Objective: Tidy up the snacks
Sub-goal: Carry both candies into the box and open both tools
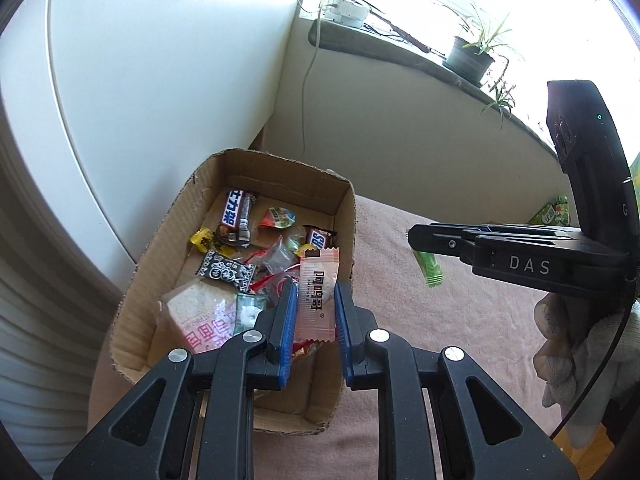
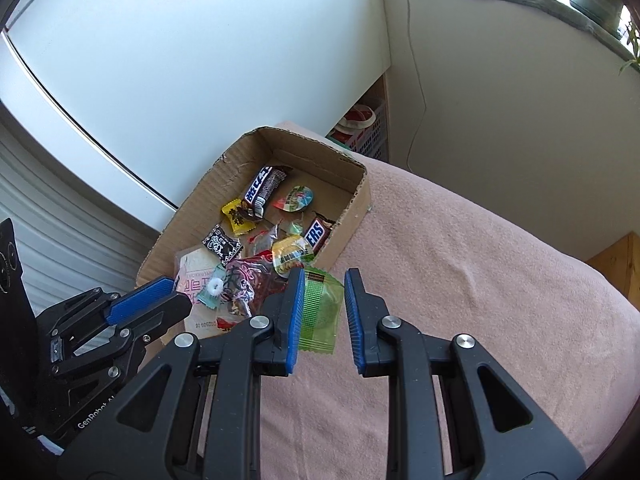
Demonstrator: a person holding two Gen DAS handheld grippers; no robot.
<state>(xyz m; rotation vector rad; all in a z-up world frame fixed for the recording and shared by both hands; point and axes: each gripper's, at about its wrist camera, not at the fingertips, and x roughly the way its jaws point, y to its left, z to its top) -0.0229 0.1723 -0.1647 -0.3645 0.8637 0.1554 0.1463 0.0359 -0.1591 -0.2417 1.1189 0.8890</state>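
Over the near end of the box the left gripper pinches a pink packet; the right gripper, just right, pinches a green packet. Both look light, crinkly, slippery; mid-body grips suit them.

Open cardboard box on pink cloth holds mixed snacks; pink-wrapped candy and green-wrapped candy hang above it

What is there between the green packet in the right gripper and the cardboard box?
Nothing: in the right wrist view the green packet, held in the right gripper, hangs beside the cardboard box, over bare pink cloth.
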